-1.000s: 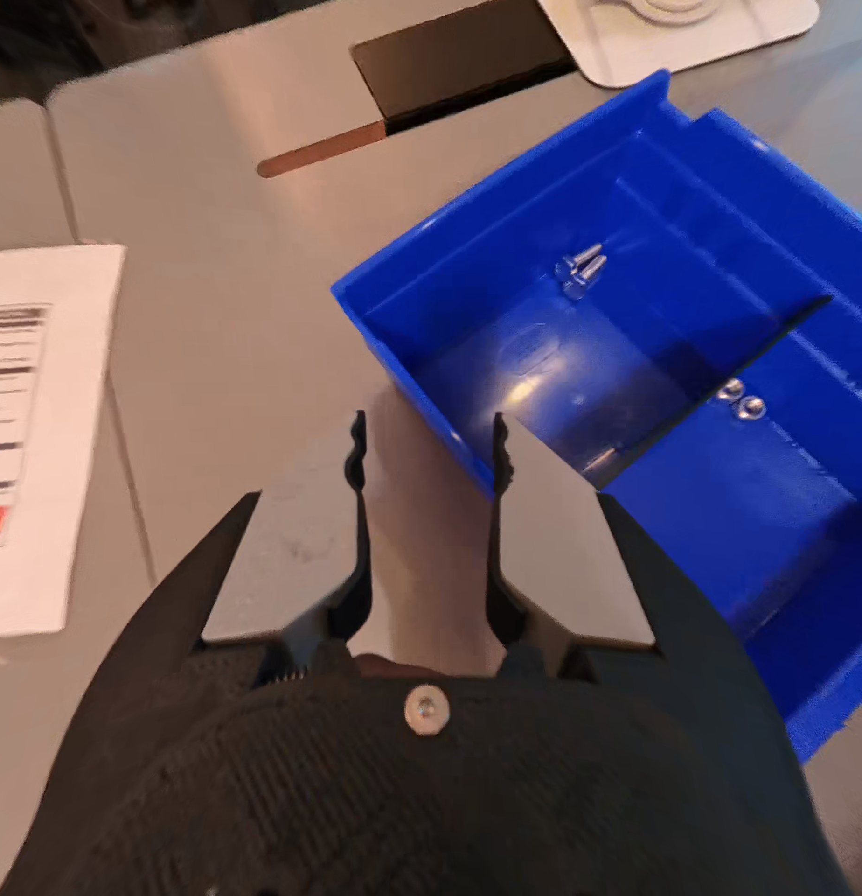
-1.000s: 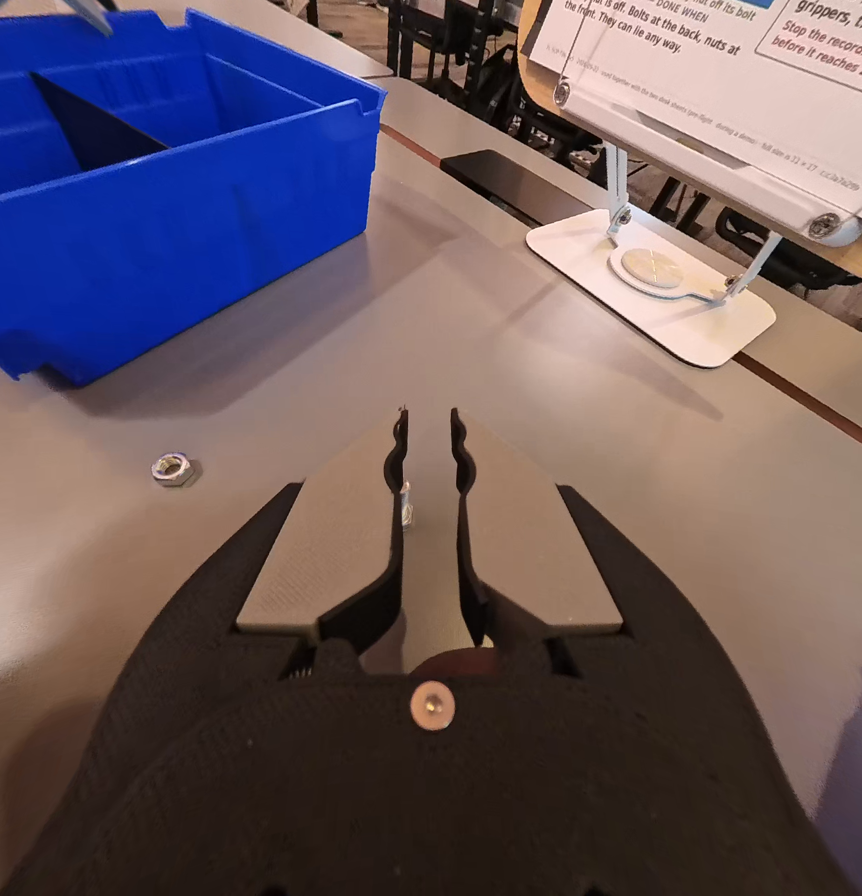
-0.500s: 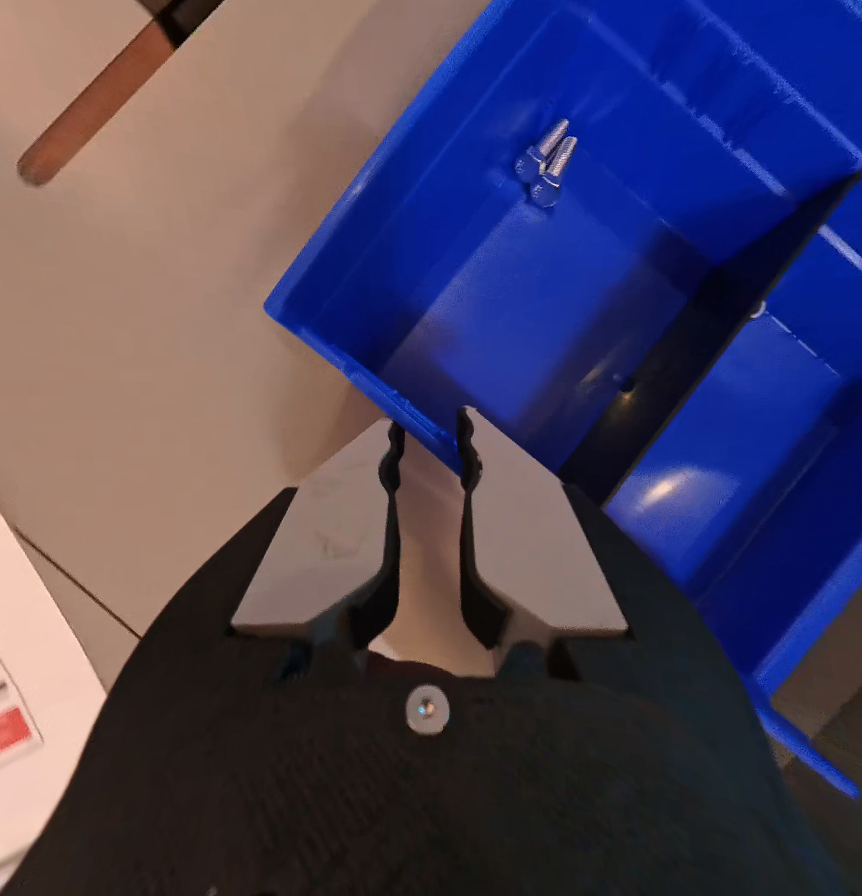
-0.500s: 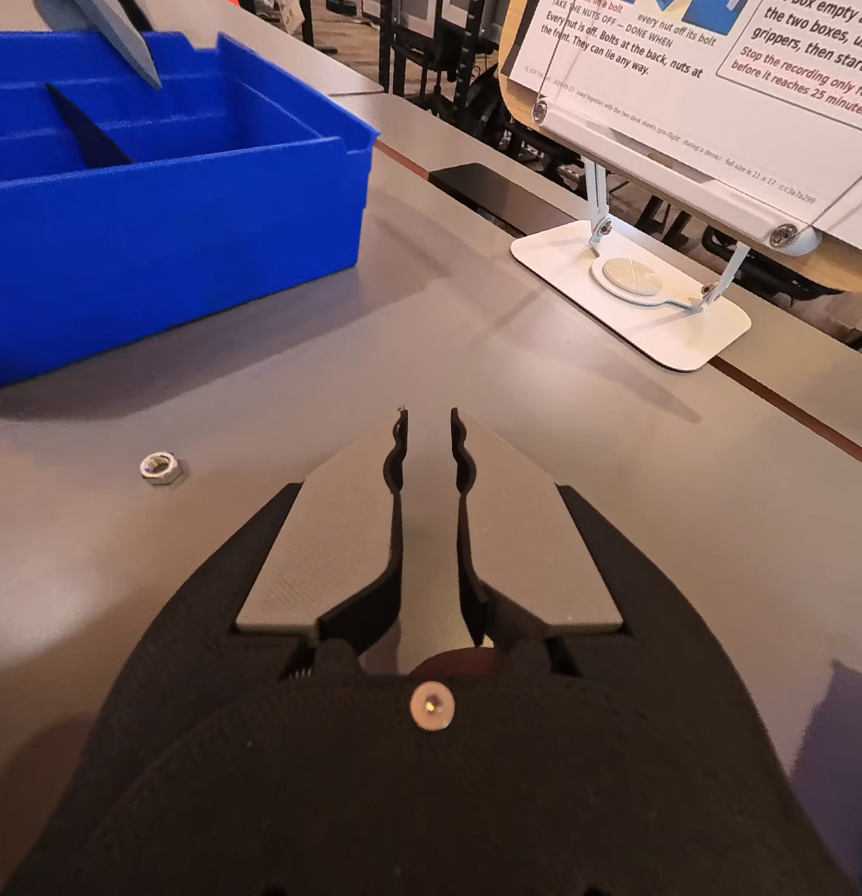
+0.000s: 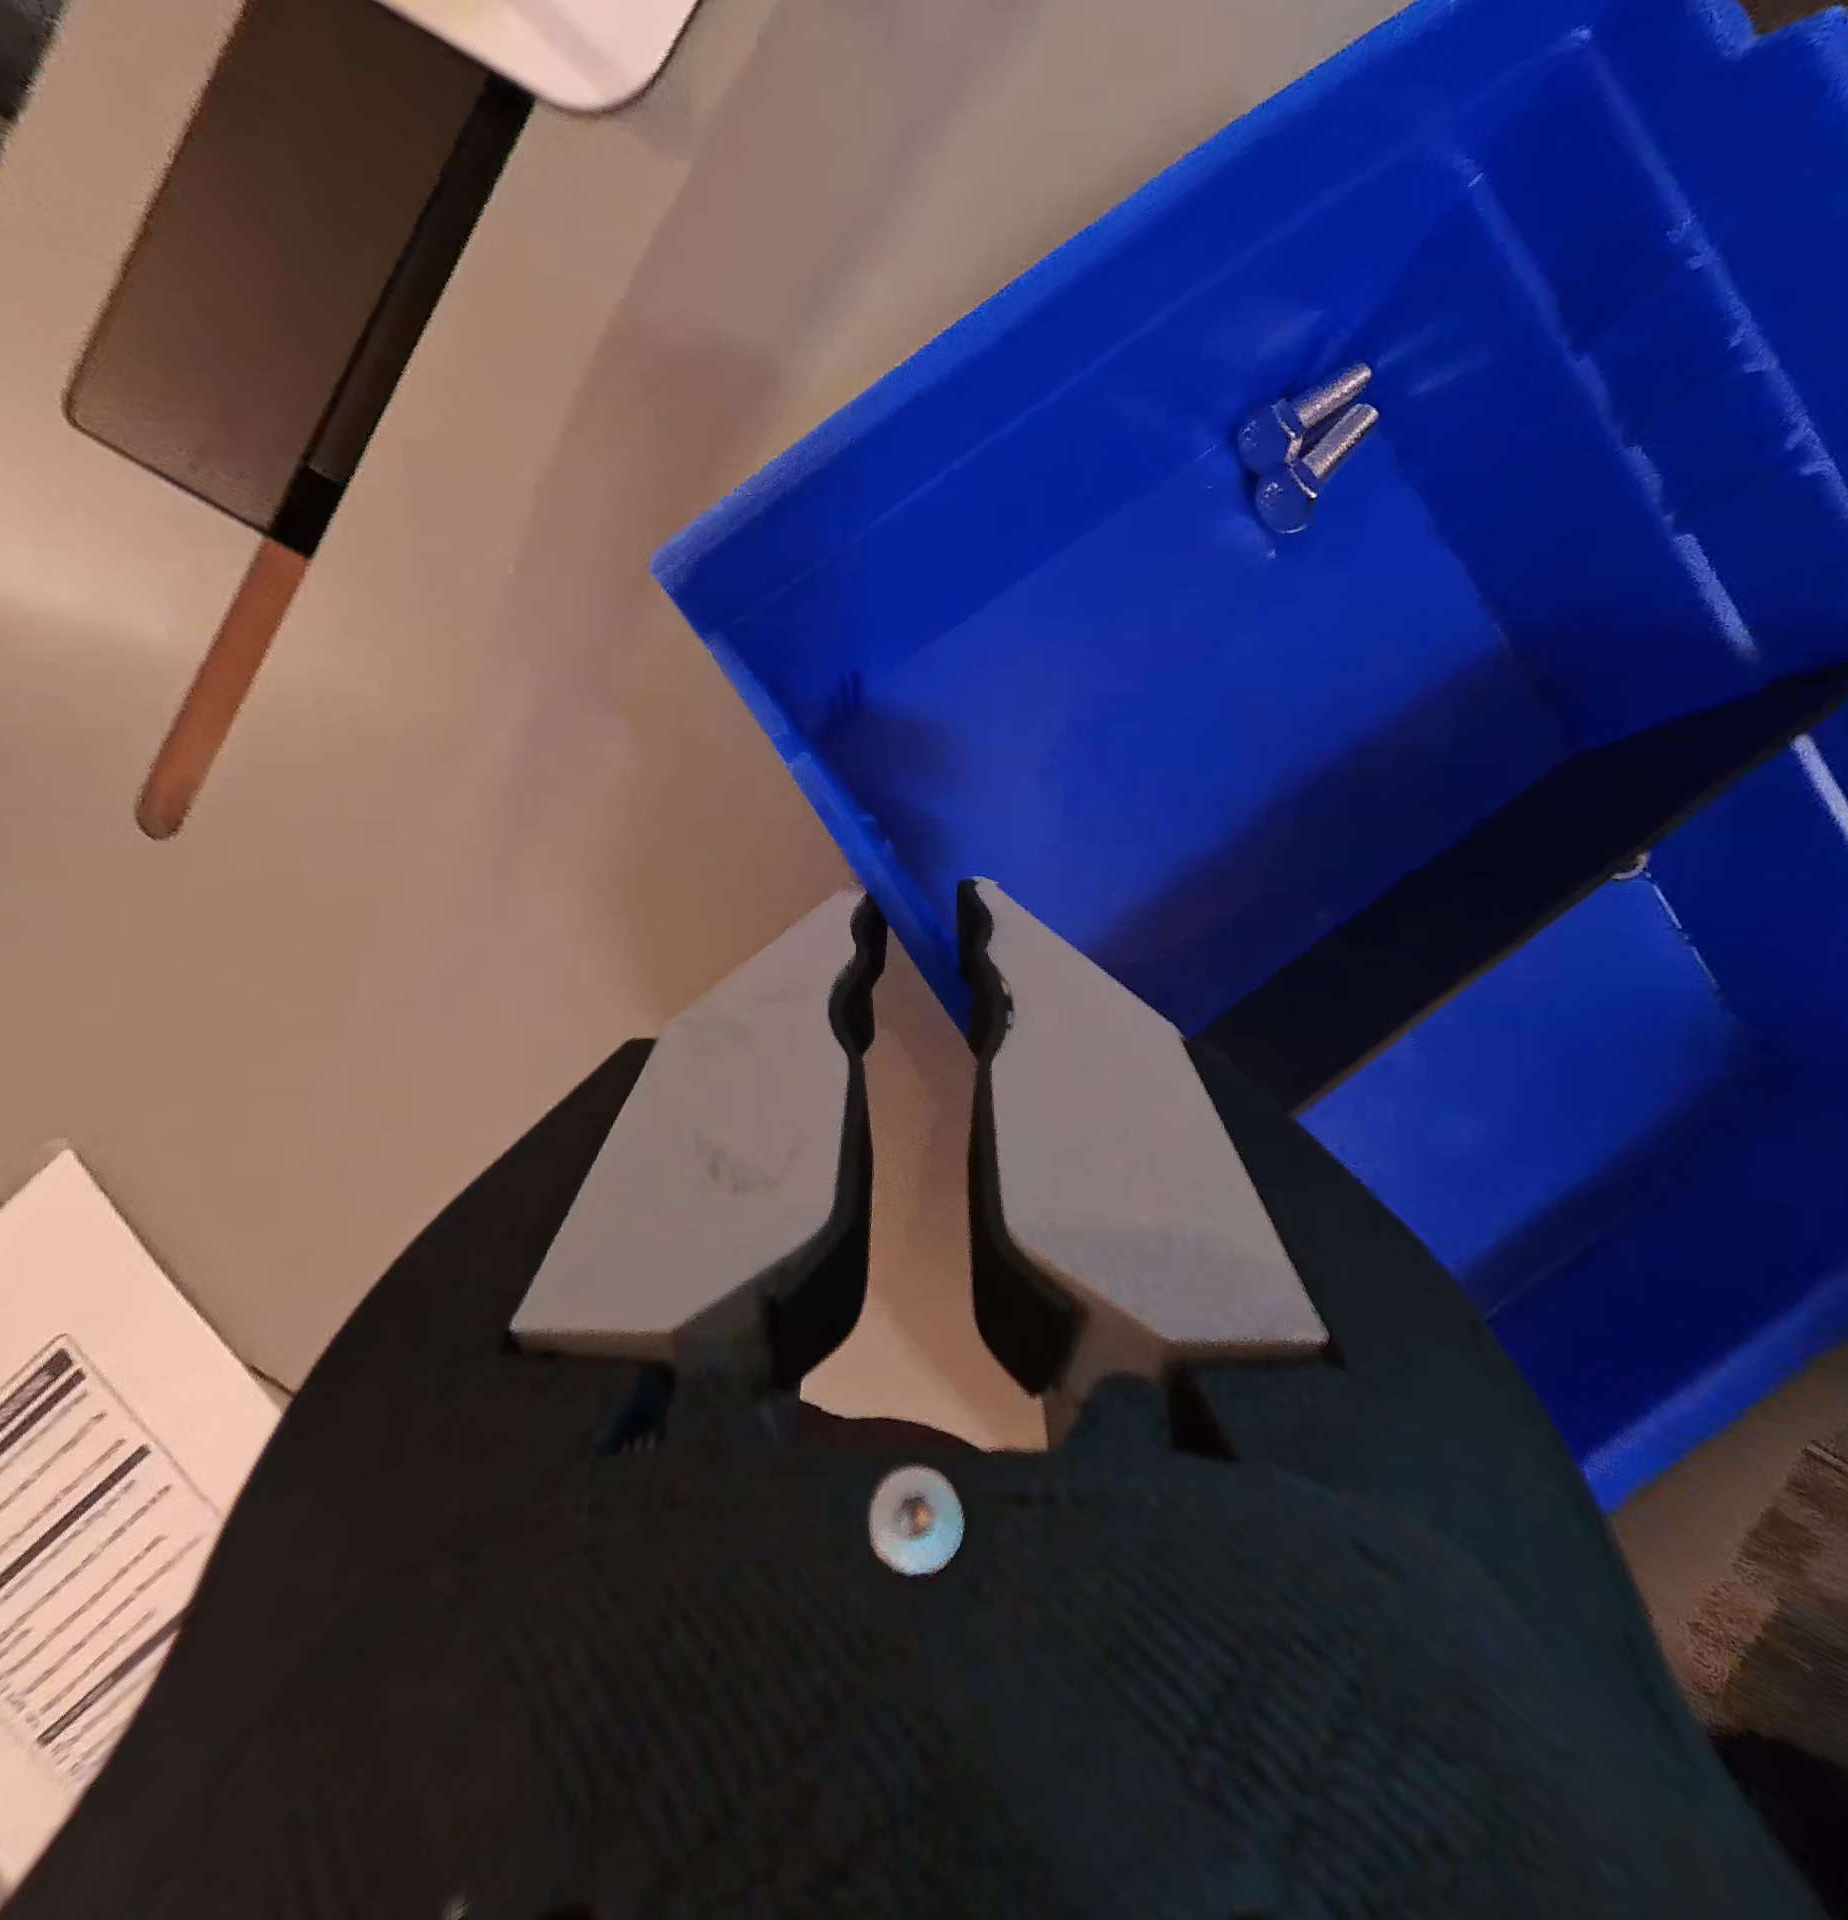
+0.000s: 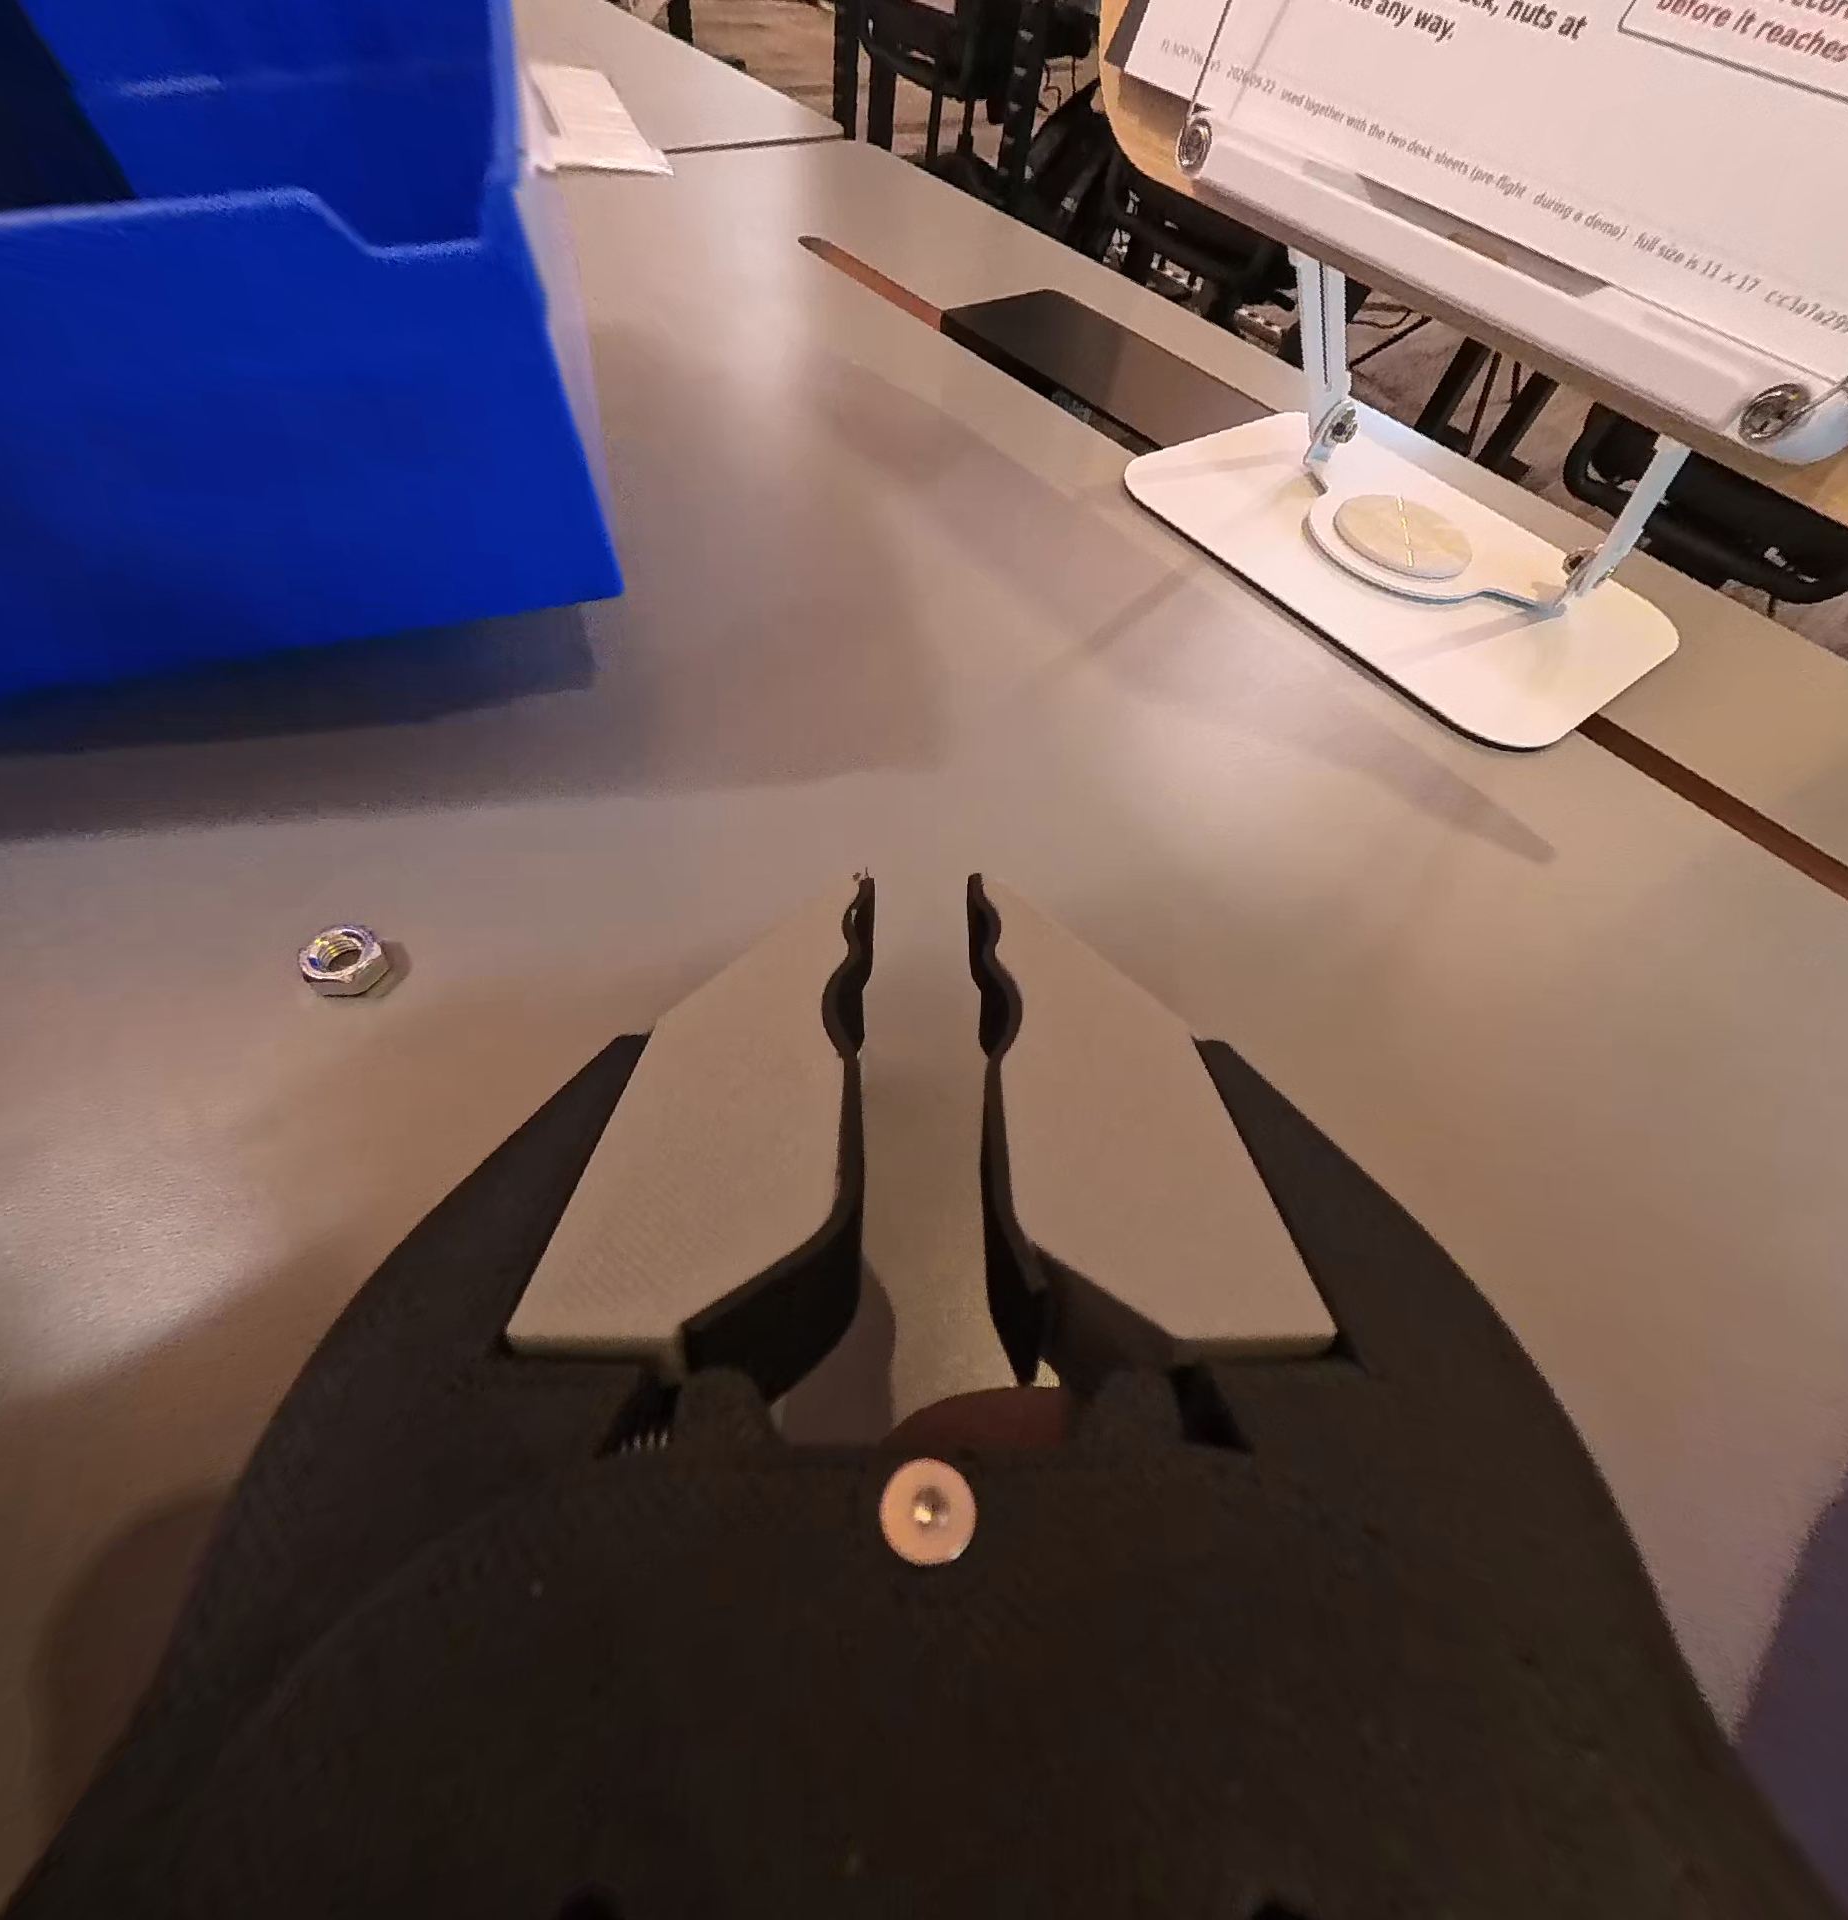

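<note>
Over the near corner of the blue bin (image 5: 1159, 727), in the left wrist view, the left gripper (image 5: 915, 914) hangs with its jaws a narrow gap apart and nothing between them; the bin's wall edge runs up into that gap, though whether a finger touches the plastic cannot be told. Inside the bin, two bolts (image 5: 1304, 447) lie side by side against the far wall of one compartment, and a black divider (image 5: 1471, 873) shuts that compartment off from the next. Left of the bin the grey table (image 5: 484, 727) shows a dark cut-out with a brown strip (image 5: 219, 675), and a printed sheet (image 5: 58, 1475) lies well apart from the bin at the lower left. Seen from the right wrist view, the right gripper (image 6: 920, 894) sits low over the bare table, jaws likewise a little apart and empty. A lone hex nut (image 6: 351, 961) rests on the table outside the bin, near its front wall and left of the fingers. Far right of the bin stands a white sign stand (image 6: 1419, 603). Judging risk: a left finger so close to the wall could shove or tip the bin and scatter the bolts; the small nut may skid away if nudged.
</note>
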Demonstrator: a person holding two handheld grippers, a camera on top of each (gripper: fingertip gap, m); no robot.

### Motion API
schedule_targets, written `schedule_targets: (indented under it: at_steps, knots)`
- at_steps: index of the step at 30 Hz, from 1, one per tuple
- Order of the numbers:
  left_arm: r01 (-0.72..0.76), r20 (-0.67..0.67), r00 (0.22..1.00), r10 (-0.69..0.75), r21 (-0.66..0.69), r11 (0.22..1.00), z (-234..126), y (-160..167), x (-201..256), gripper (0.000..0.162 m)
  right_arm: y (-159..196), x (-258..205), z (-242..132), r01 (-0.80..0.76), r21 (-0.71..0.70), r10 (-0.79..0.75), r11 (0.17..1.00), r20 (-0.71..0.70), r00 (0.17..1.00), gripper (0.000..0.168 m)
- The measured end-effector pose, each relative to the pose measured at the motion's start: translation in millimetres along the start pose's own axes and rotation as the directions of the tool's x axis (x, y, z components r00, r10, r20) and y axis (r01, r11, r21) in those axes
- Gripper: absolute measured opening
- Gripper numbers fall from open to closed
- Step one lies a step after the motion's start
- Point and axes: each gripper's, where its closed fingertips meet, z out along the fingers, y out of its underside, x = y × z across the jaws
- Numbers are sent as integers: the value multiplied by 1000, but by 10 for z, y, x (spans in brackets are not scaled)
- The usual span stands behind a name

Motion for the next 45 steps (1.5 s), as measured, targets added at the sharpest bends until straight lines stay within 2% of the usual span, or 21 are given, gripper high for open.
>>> schedule_targets:
  at_steps: [3,7,16,22,24,29,33,38,45]
  knots:
    - [-22,5,1000,22,-2,1000,-43,-66,112,10,10,-16,14,1,-5,-1,1000,4,1000,15]
    - [-8,-13,1000,7,-46,999,92,64,134,8,5,-13,4,9,-2,-9,1000,-5,1000,15]
    - [187,-38,981,-192,-95,978,253,454,-99,8,-38,85,-87,-7,22,8,1000,-40,999,15]
    - [232,21,973,-231,-110,966,195,549,-185,9,-29,55,-157,-19,36,20,999,-21,1000,15]
    - [238,80,970,-230,-103,966,162,556,-220,12,-25,41,-183,-20,39,21,999,-15,1000,15]
    - [253,175,950,-259,58,966,-219,238,-248,24,2,-33,-232,-19,46,18,999,6,1000,15]
    - [202,184,957,-223,125,971,-390,-99,74,35,11,-189,-218,-7,44,5,999,53,999,16]
    - [124,112,983,-144,164,979,-315,-489,807,39,-5,-318,-217,49,48,-52,998,65,996,16]
    - [45,-40,998,-39,181,983,66,-907,1802,37,40,-358,-229,75,36,-77,997,64,995,16]
